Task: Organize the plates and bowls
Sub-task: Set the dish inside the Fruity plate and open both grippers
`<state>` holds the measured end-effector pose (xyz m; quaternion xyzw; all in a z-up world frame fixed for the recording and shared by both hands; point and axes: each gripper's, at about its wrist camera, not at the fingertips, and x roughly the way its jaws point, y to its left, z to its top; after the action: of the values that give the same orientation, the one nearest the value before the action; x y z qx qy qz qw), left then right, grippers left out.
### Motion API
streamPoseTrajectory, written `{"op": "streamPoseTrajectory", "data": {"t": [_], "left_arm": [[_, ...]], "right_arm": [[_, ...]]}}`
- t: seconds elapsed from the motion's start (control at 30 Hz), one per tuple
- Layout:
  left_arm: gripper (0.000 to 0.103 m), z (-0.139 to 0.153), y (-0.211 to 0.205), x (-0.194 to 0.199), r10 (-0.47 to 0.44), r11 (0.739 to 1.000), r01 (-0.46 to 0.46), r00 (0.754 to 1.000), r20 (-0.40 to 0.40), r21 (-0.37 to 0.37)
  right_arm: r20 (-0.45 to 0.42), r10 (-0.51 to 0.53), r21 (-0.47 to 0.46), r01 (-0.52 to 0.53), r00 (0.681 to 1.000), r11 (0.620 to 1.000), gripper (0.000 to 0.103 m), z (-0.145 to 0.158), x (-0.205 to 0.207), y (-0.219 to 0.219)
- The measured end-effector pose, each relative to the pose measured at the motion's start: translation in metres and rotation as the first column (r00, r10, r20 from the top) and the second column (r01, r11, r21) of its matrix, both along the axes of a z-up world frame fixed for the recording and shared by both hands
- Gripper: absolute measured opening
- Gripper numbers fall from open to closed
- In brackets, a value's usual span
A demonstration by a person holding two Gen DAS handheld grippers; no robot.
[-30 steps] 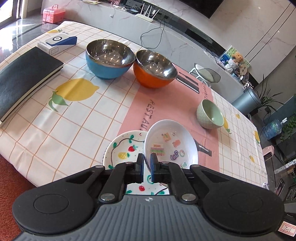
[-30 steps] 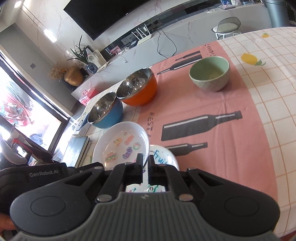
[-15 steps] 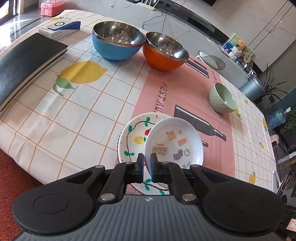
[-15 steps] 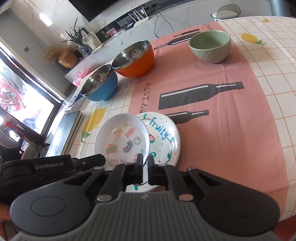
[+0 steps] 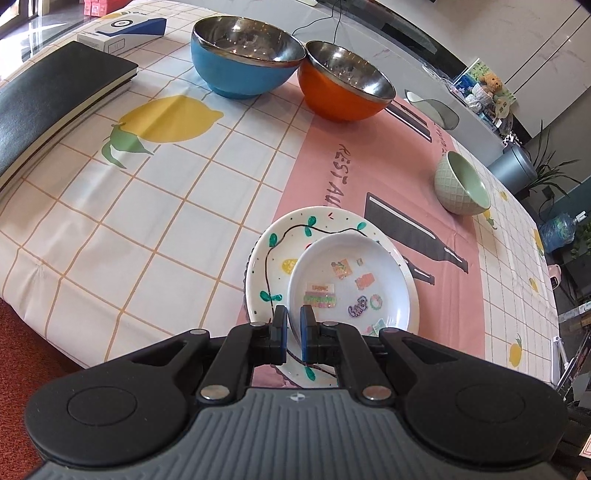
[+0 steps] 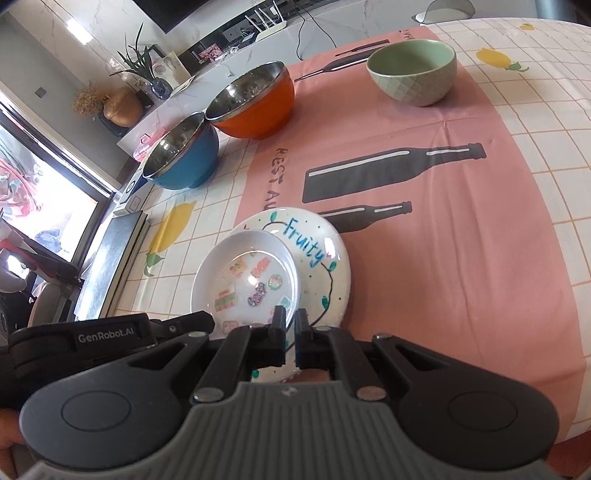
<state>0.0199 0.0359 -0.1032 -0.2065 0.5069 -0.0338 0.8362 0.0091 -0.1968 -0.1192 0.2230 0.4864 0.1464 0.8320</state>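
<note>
A small white sticker plate (image 5: 351, 284) lies on a larger white "Fruity" plate (image 5: 273, 254) near the table's front edge. My left gripper (image 5: 293, 319) is shut on the small plate's near rim. My right gripper (image 6: 291, 321) is shut on the big plate's near rim (image 6: 325, 280); the small plate (image 6: 247, 280) sits beside its fingers. A blue steel bowl (image 5: 243, 62), an orange steel bowl (image 5: 343, 88) and a green ceramic bowl (image 5: 461, 184) stand farther back.
A black book (image 5: 48, 99) and a white and blue box (image 5: 122, 33) lie at the far left. The tablecloth (image 5: 147, 206) hangs over the front edge. The left gripper's body (image 6: 107, 336) shows beside my right one.
Both grippers moved down and forward. The small plate, held tilted above the big plate, has come down onto it.
</note>
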Motion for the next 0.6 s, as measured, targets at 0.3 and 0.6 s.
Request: {"op": "streamPoseTrajectory", "data": {"t": [0.3,0.6], "left_arm": [[0.007,-0.0020,-0.0012,0.0050,0.002,1.000,-0.002,1.000,0.003,-0.004],[0.027,0.0013,-0.0016,0.0040,0.011,1.000,-0.011,1.000,0.022,-0.002]], "right_arm": [[0.001,-0.009,-0.012,0.009,1.000,1.000,0.002,-0.0026,0.0042,0.0029],[0.015,-0.009,-0.006,0.009,1.000,1.000,0.006,-0.0012,0.0039,0.0013]]}}
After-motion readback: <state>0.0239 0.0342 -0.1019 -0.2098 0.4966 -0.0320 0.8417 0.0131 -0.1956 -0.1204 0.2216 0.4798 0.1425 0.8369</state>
